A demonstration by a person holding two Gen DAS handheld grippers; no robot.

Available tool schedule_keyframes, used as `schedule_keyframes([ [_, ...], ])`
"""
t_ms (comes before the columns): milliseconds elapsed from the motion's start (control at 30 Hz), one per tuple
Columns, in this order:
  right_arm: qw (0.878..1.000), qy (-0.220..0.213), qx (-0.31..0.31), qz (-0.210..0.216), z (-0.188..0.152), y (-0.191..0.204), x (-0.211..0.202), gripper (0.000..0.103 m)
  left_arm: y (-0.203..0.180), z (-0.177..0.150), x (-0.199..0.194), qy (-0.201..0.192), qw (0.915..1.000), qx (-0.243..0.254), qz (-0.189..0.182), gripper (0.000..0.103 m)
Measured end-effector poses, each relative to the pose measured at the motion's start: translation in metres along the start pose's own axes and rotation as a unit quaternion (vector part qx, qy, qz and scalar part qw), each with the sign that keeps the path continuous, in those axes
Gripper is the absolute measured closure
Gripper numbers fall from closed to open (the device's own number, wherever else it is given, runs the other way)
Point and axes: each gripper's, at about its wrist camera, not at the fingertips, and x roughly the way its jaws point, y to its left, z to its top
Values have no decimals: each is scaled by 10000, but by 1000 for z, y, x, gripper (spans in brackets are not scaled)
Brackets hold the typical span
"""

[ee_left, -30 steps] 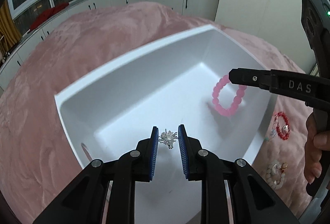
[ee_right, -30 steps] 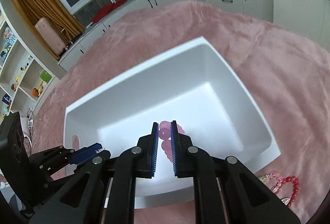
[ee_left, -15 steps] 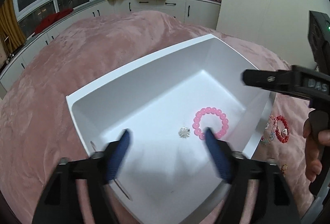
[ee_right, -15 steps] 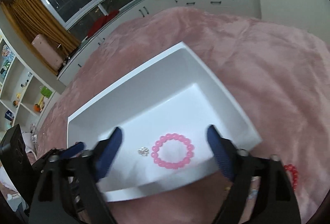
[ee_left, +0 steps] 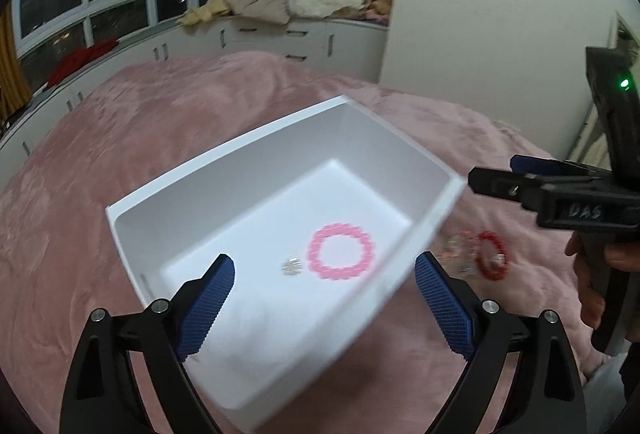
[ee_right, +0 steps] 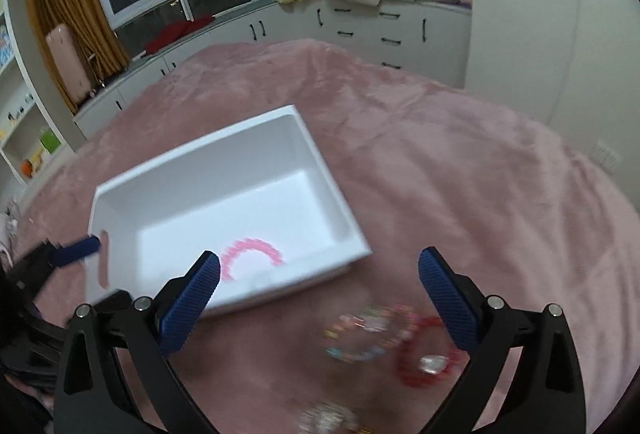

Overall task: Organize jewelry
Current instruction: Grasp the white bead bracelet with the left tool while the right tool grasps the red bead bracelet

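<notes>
A white box [ee_left: 224, 170] sits on a pink blanket. Inside lie a pink bead bracelet [ee_left: 342, 251] and a small silver brooch [ee_left: 291, 266]. My left gripper [ee_left: 324, 298] is open and empty above the box's near side. My right gripper [ee_right: 319, 294] is open and empty, right of the box [ee_right: 192, 154], above loose jewelry on the blanket: a red bead bracelet [ee_right: 428, 364], a multicoloured bracelet [ee_right: 356, 334] and a pale piece [ee_right: 328, 420], all blurred. The pink bracelet [ee_right: 252, 254] shows in the right wrist view too. The red bracelet [ee_left: 491, 255] shows in the left wrist view.
The pink blanket [ee_right: 460, 174] covers the bed all around. White cabinets [ee_right: 360, 30] with piled clothes run along the window wall behind. A white wall [ee_left: 480, 14] stands at the right. The right gripper's body [ee_left: 568, 194] is at the right of the left wrist view.
Both grippers opened and dropped the brooch and the pink bracelet into the box, then pulled back. The right gripper has swung right, over the loose jewelry.
</notes>
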Motion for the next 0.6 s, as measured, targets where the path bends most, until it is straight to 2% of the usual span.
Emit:
schedule_keyframes([
  [200,9993,-95,285,-231,-21,-45,-29,5,-46,-5,-9,-107,9981,373,-484,10],
  [600,9963,-171,678,-495,-74,-104,-57,5,-123,-51,24,508,9877,894,-1179,10],
])
